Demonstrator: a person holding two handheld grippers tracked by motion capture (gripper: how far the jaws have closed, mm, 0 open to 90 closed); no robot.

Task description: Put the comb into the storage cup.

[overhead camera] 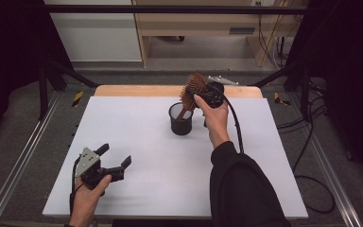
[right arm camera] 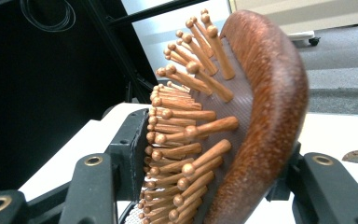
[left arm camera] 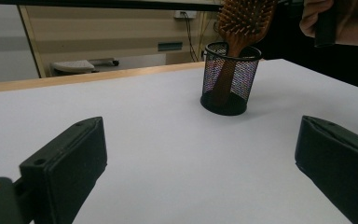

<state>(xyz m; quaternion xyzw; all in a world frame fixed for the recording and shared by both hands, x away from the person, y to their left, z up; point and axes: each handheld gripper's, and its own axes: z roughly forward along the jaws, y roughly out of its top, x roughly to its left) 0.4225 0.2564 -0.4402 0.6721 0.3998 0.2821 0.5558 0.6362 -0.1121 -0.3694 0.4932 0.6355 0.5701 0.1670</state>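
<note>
Item: wooden hairbrush [overhead camera: 192, 91], handle down inside a black mesh cup [overhead camera: 180, 120] standing mid-tabletop [overhead camera: 146, 189], head leaning out over the rim.

Right gripper [overhead camera: 207, 92]: jaws bracket the brush head, bristle side by one jaw, wooden back by the other; whether the pads press on it cannot be told.

Left gripper [overhead camera: 115, 161]: jaws wide apart, empty, resting low near the tabletop's front-left.

Progress, judged: brush seated in the cup; letting go and drawing the right gripper away remain.

Views: the left gripper view shows the handle [left arm camera: 223, 81] reaching the cup's bottom through the mesh; the right gripper view shows the bristles [right arm camera: 186, 140] close between its jaws.
</note>
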